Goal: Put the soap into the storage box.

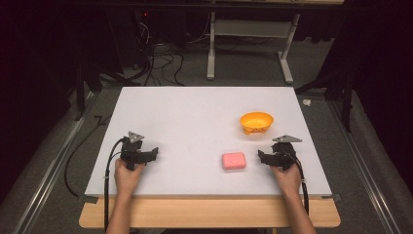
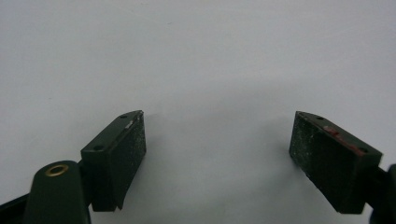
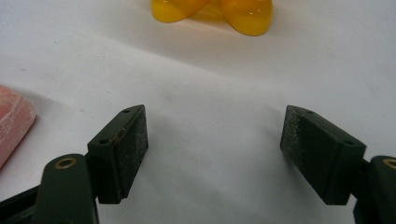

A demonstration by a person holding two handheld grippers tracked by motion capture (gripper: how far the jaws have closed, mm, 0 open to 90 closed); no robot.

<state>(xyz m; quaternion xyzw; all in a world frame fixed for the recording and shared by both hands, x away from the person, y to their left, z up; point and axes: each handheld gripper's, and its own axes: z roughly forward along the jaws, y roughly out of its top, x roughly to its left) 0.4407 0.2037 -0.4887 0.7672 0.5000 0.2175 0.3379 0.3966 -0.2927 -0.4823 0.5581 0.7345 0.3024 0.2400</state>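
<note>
A pink rounded block (image 1: pixel 234 160) lies flat on the white table (image 1: pixel 195 122), right of centre near the front. An orange bowl (image 1: pixel 256 121) stands behind it, upright on small feet. My right gripper (image 1: pixel 263 157) rests low on the table just right of the pink block, open, with bare table between its jaws; its own view has the pink block (image 3: pixel 11 123) at the left edge and the orange bowl (image 3: pixel 215 10) ahead. My left gripper (image 1: pixel 153 152) sits at the front left, open over bare table, its jaws (image 2: pixel 218 140) spread wide with nothing between them.
The white table top sits on a wooden board (image 1: pixel 209 214) whose edge runs along the front. Beyond the table are a grey carpeted floor, cables (image 1: pixel 160 63) and a white desk frame (image 1: pixel 248 44). Metal rails (image 1: pixel 48 170) run along both sides.
</note>
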